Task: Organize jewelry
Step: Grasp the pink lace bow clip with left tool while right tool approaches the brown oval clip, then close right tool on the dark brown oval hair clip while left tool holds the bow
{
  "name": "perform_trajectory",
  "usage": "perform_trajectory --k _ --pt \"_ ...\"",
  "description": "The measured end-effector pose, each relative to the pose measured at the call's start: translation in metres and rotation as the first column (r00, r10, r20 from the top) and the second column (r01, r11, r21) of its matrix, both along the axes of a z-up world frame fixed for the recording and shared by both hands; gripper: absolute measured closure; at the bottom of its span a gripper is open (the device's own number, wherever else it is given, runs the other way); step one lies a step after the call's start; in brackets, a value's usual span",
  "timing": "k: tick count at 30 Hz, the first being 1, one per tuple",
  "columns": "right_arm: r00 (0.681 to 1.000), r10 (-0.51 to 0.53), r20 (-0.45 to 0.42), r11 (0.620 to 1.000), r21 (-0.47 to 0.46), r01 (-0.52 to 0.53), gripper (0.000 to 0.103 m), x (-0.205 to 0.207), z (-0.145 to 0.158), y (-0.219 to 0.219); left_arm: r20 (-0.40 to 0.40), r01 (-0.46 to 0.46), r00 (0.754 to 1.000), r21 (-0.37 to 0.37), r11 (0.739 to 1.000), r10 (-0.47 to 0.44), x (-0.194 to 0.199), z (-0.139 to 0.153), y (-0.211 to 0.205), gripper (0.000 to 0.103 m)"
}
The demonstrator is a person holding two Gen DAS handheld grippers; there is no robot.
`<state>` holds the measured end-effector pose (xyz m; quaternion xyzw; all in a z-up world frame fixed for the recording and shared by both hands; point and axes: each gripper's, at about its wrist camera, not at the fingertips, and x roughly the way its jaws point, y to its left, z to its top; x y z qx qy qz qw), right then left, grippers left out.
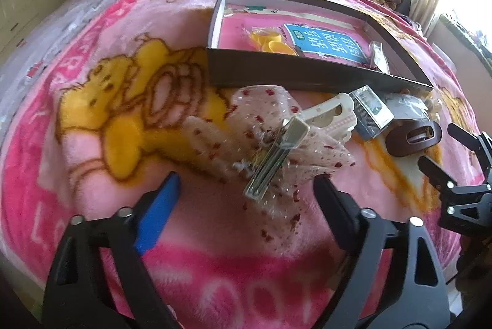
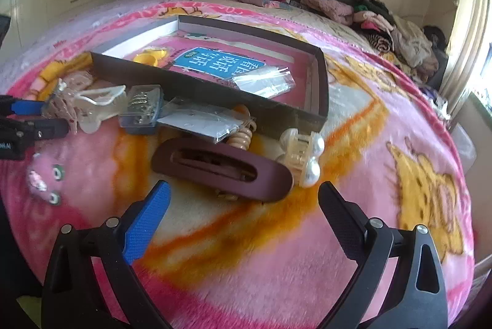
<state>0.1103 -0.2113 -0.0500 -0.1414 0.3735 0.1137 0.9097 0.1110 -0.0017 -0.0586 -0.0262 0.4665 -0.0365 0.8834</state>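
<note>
The sheer spotted bow clip [image 1: 270, 141] is blurred in the left wrist view, so its folds run together and only its flat metal clasp [image 1: 275, 157] reads clearly; in the right wrist view it is a pale tangle at the far left edge, half hidden behind the left gripper's fingers. The small clear box [image 2: 141, 111] shows dark, indistinct contents, and the flat plastic packet [image 2: 200, 121] covers part of a coiled peach hair tie [image 2: 241, 135]. Everything lies on a plush pink blanket [image 2: 276, 267] printed with yellow bears, beside a shallow dark cardboard tray [image 2: 203, 89] holding a pink and blue card, a crinkled clear bag and something yellow, cut off by the tray wall. A matte maroon oval clip [image 2: 221, 169] with a long slot lies just ahead of the right gripper [image 2: 243, 190], whose jaws stand wide apart and hold nothing; a cream claw clip [image 2: 303, 157] with glossy pearls sits touching the maroon clip's right end. The left gripper [image 1: 246, 181] is also spread wide, and the bow clip lies between and just beyond its tips, with a white scalloped claw clip [image 1: 330, 114] behind it.
</note>
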Motion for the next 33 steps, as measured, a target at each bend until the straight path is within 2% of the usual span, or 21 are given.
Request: perform_trajectory --k 5,7,10,13,20,23,33 --pt "1.000 0.020 0.022 0.999 -0.045 -0.019 0.010 0.006 -0.004 0.007 0.001 0.003 1.000 -0.019 1.000 -0.003 0.005 0.000 0.001 0.046" --pt "0.999 0.034 0.030 0.997 -0.067 -0.032 0.010 0.007 -0.006 0.011 0.003 0.002 1.000 -0.030 1.000 -0.002 0.006 0.001 0.004 0.058" --pt "0.998 0.055 0.033 0.995 -0.085 -0.052 0.014 0.009 -0.009 0.016 0.004 0.001 1.000 -0.044 0.999 -0.001 0.006 0.002 0.007 0.070" --pt "0.996 0.075 0.046 0.991 -0.116 -0.069 0.020 0.010 -0.012 0.024 0.001 0.000 1.000 -0.061 0.998 0.000 0.006 0.002 0.010 0.075" --pt "0.991 0.101 0.082 0.984 -0.155 -0.088 0.054 0.010 -0.012 0.031 0.003 0.001 1.000 -0.088 0.996 0.000 0.003 0.004 0.015 0.077" --pt "0.990 0.109 0.086 0.986 -0.139 -0.096 0.058 0.008 -0.009 0.030 0.003 0.001 1.000 -0.097 0.995 0.000 0.001 0.005 0.017 0.077" --pt "0.985 0.138 0.106 0.985 -0.121 -0.125 0.056 -0.007 -0.001 0.043 0.009 0.006 1.000 -0.114 0.994 -0.005 -0.003 0.009 0.019 0.077"
